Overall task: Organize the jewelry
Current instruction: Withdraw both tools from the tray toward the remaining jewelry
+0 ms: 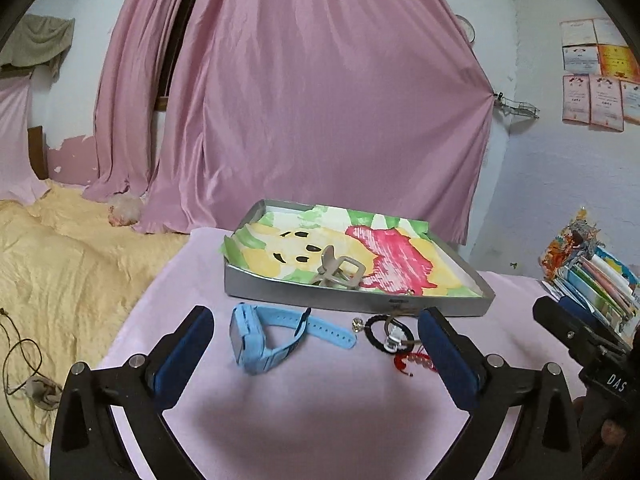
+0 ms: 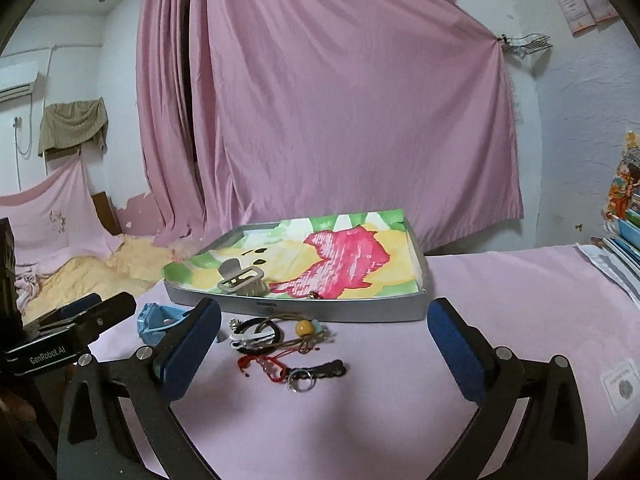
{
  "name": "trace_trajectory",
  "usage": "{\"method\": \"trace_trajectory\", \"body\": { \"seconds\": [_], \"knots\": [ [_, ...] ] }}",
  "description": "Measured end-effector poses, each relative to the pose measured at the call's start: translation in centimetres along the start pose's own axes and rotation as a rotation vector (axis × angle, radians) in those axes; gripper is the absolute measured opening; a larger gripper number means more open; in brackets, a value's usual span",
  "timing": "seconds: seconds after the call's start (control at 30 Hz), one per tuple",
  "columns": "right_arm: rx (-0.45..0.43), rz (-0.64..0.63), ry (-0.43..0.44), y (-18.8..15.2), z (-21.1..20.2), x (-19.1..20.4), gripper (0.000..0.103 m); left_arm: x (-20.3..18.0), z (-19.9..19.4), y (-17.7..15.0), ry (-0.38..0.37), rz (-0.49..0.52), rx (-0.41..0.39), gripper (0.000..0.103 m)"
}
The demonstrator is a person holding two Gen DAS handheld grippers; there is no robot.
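Pink cloth point(image 2: 500, 300) covers the table before pink curtains point(image 2: 320, 100).

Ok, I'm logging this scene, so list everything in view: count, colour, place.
tray: one, grey with a painted paper liner, on the table.
hair claw: one, beige, in the tray.
watch: one, light blue, on the pink cloth before the tray.
bracelets and cords: a tangled pile, black, white, brown, red, beside the watch.
key ring: one, metal, on a black strap.
curtain: pink, behind.
left tool: open, empty.
right tool: open, empty.
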State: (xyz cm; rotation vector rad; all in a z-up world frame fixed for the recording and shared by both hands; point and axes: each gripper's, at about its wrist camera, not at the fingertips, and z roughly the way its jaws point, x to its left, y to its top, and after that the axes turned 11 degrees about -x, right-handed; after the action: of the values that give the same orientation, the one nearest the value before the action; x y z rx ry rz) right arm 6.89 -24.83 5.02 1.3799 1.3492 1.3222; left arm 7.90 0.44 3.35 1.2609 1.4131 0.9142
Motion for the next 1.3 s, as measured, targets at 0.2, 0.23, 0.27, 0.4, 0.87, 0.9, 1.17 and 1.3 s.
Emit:
{"method": "trace_trajectory", "body": {
  "seconds": [0.2, 0.23, 0.27, 0.4, 0.87, 0.9, 1.17, 1.3],
  "knots": [
    [-0.005, -0.005, -0.006, -1.1, -1.8, -0.1, 0.101, 0.2, -1.9, -1.4, -0.013, -0.003, -0.034, 0.102],
    [-0.006, -0.005, -0.006, -1.1, -1.9, -0.1, 0.101, 0.3, -2.1, -1.6, -0.013, -0.002, -0.037, 0.102],
    [-0.004, -0.006, -0.007, -1.4, -2.0, -0.1, 0.101, 0.3, -2.4, -1.7, -0.011, 0.001, -0.039, 0.102],
    [-0.001, -0.023, -0.012, -2.1, -2.5, 0.2, 0.101, 0.5, -2.9, -2.1, -0.003, 0.01, -0.037, 0.102],
    [0.068, -0.048, -0.018, -3.6, -2.0, 0.5, 0.101, 1.2, -2.7, -3.5, 0.034, 0.027, 0.035, 0.102],
    [0.072, -0.048, -0.019, -3.7, -1.9, 0.5, 0.101, 1.2, -2.6, -3.6, 0.035, 0.028, 0.038, 0.102],
    [0.166, -0.045, -0.024, -4.3, -0.6, 0.4, 0.101, 1.4, -1.0, -3.7, 0.08, 0.07, 0.124, 0.102],
    [0.229, -0.03, -0.007, -4.4, 0.4, 0.1, 0.101, 1.5, -0.1, -3.5, 0.093, 0.081, 0.171, 0.102]
  ]
}}
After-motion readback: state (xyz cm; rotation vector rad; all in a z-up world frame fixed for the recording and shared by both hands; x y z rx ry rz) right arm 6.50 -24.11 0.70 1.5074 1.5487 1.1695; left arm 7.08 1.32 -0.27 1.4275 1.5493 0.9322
